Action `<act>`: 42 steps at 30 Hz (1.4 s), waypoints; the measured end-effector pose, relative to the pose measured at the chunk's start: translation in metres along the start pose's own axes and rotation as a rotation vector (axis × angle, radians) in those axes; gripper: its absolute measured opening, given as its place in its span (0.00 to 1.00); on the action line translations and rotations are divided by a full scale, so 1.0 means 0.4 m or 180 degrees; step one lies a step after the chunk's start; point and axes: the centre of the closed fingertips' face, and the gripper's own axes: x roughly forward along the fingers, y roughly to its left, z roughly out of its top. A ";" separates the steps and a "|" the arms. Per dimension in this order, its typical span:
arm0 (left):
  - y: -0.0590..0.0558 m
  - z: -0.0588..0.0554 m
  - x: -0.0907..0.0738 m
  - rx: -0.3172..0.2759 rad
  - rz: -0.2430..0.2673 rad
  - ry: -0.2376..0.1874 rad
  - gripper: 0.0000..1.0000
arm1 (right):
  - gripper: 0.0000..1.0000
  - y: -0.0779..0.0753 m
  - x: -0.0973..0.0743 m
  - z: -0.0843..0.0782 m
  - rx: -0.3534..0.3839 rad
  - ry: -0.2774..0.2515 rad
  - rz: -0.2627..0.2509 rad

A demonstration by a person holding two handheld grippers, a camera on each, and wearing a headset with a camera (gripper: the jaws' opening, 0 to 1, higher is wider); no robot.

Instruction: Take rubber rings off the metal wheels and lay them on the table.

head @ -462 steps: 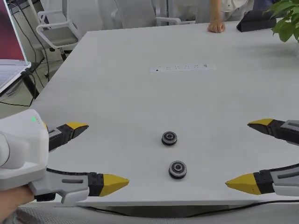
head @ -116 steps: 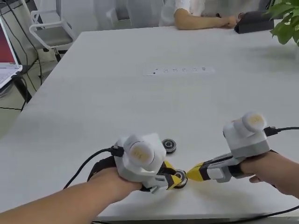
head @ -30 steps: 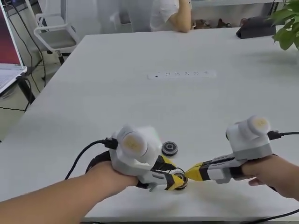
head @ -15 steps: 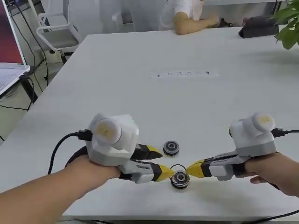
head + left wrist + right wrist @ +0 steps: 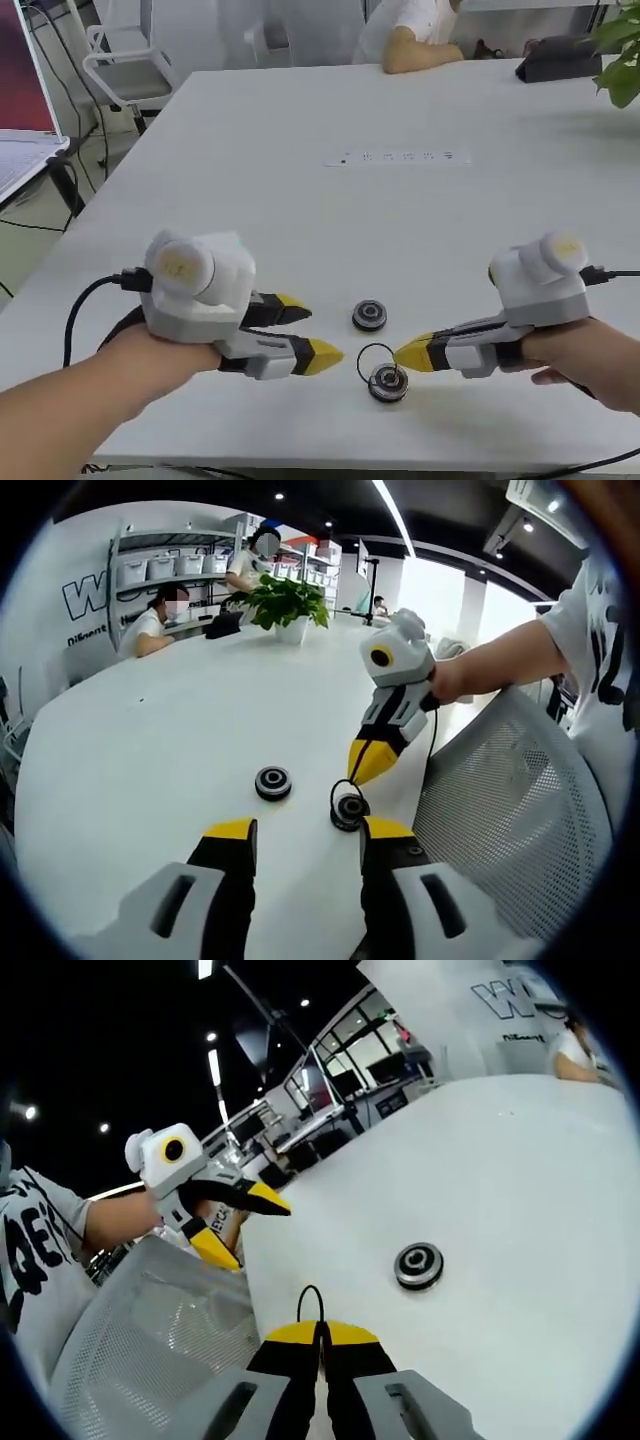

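Two small metal wheels lie near the front of the white table (image 5: 300, 200). The far wheel (image 5: 369, 316) (image 5: 273, 782) (image 5: 418, 1265) keeps its dark rim. The near wheel (image 5: 387, 382) (image 5: 349, 811) lies just below my right gripper (image 5: 405, 353) (image 5: 320, 1333). That gripper is shut on a thin black rubber ring (image 5: 372, 356) (image 5: 310, 1302) (image 5: 343, 789), which stands out as a loop over the near wheel. I cannot tell whether the ring is free of it. My left gripper (image 5: 312, 328) (image 5: 310, 830) is open and holds nothing, a short way left of both wheels.
A socket strip (image 5: 398, 157) is set into the table's middle. A person's arm (image 5: 420, 45) and a dark bag (image 5: 565, 55) rest at the far edge, beside a plant (image 5: 620, 60). A laptop (image 5: 25, 110) and a chair (image 5: 120, 70) stand to the left.
My left gripper has let go of the near wheel, opened and drawn back to the left. The right gripper, still shut, now has the ring pulled out as a loop.
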 end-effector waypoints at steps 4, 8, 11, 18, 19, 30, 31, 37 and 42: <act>0.022 -0.012 -0.024 -0.0041 0.0089 -0.0005 0.43 | 0.00 -0.001 0.009 0.009 -0.0033 -0.0004 0.0022; 0.038 -0.023 -0.050 -0.0067 0.0170 -0.0008 0.44 | 0.00 0.006 0.026 0.020 -0.0059 -0.0004 0.0045; 0.047 -0.030 -0.066 -0.0100 0.0229 -0.0013 0.44 | 0.00 0.010 0.040 0.026 -0.0078 0.0012 0.0058; 0.074 -0.045 -0.103 -0.0186 0.0362 -0.0040 0.45 | 0.00 0.007 0.075 0.044 -0.0138 0.0034 0.0019; 0.076 -0.046 -0.107 -0.0190 0.0376 -0.0042 0.45 | 0.00 0.007 0.080 0.047 -0.0143 0.0034 0.0008; 0.086 -0.055 -0.140 -0.0246 0.0489 -0.0062 0.46 | 0.00 0.004 0.143 0.063 -0.0269 0.0071 -0.0133; 0.085 -0.056 -0.142 -0.0253 0.0496 -0.0064 0.46 | 0.00 0.001 0.151 0.063 -0.0278 0.0084 -0.0161; 0.085 -0.061 -0.150 -0.0271 0.0520 -0.0063 0.46 | 0.00 -0.020 0.182 0.058 -0.0365 0.0155 -0.0322; 0.085 -0.067 -0.153 -0.0282 0.0531 -0.0057 0.46 | 0.00 -0.034 0.198 0.050 -0.0501 0.0252 -0.0420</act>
